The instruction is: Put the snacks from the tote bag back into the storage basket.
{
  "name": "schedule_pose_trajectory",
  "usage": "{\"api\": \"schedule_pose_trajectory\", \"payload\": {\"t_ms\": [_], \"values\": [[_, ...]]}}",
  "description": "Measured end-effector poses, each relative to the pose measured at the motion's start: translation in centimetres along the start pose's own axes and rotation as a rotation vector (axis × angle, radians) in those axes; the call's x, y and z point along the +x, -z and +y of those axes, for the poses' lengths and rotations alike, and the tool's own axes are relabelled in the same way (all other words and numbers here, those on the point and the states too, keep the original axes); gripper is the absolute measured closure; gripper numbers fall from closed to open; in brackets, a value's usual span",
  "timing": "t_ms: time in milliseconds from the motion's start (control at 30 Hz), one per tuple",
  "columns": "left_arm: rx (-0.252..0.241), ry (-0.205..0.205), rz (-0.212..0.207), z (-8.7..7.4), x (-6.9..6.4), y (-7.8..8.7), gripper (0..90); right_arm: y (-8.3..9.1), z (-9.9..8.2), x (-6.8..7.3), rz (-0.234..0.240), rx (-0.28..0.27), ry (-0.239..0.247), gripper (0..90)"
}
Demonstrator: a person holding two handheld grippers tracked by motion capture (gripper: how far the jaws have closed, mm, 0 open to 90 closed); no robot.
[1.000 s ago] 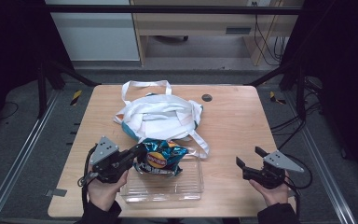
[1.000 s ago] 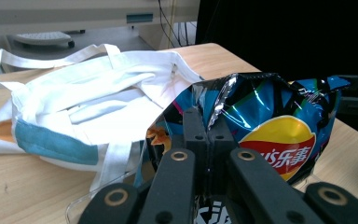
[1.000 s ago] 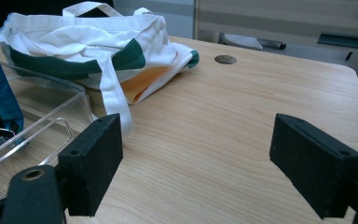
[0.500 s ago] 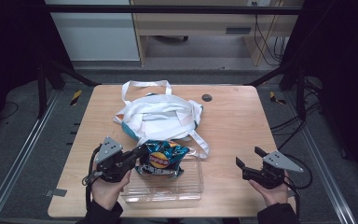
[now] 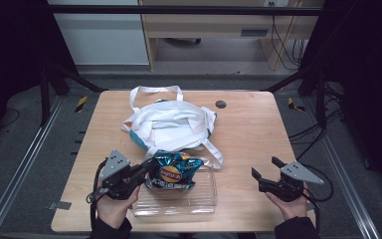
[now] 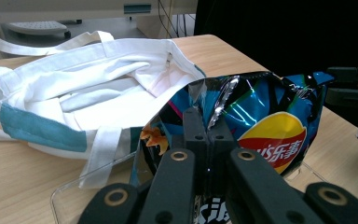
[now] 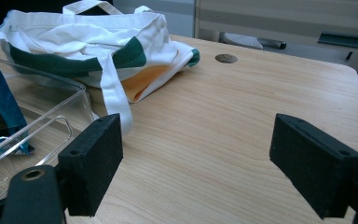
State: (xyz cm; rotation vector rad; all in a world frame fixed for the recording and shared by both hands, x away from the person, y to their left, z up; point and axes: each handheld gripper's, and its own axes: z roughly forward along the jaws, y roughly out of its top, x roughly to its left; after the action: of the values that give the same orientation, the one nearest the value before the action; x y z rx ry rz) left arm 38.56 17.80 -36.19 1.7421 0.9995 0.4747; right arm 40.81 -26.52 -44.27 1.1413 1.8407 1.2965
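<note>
Currently the left claw (image 6: 204, 140) is clamping the edge of the chip bag (image 5: 175, 172), holding it just above the clear tray (image 5: 206, 201) directly under the claw. White tote bag (image 5: 171, 125) is lying slumped just beyond that claw, mouth facing it. Right claw (image 5: 264, 177) is idling released, holding nothing, well off to the side over bare table (image 5: 248, 124). My read: pickup is done; the bag is still going either into the tote or down into the tray, can't tell which.
</note>
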Motion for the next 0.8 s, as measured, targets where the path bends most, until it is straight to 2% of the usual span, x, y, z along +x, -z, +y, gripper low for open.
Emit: {"api": "schedule_pose_trajectory", "payload": {"t_ms": [400, 667, 800], "values": [[0.001, 0.002, -0.018, -0.3, -0.42, 0.66, 90.0, 0.0, 0.0, 0.01, 0.0, 0.0, -0.001, 17.3], [0.025, 0.042, -0.022, -0.59, -0.03, 0.42, 90.0, -0.06, -0.03, -0.03, 0.001, 0.003, 0.003, 17.2], [0.035, 0.041, -0.021, -0.89, -0.16, 0.64, 90.0, -0.01, -0.03, -0.02, -0.002, 0.002, -0.002, 17.2]]}}
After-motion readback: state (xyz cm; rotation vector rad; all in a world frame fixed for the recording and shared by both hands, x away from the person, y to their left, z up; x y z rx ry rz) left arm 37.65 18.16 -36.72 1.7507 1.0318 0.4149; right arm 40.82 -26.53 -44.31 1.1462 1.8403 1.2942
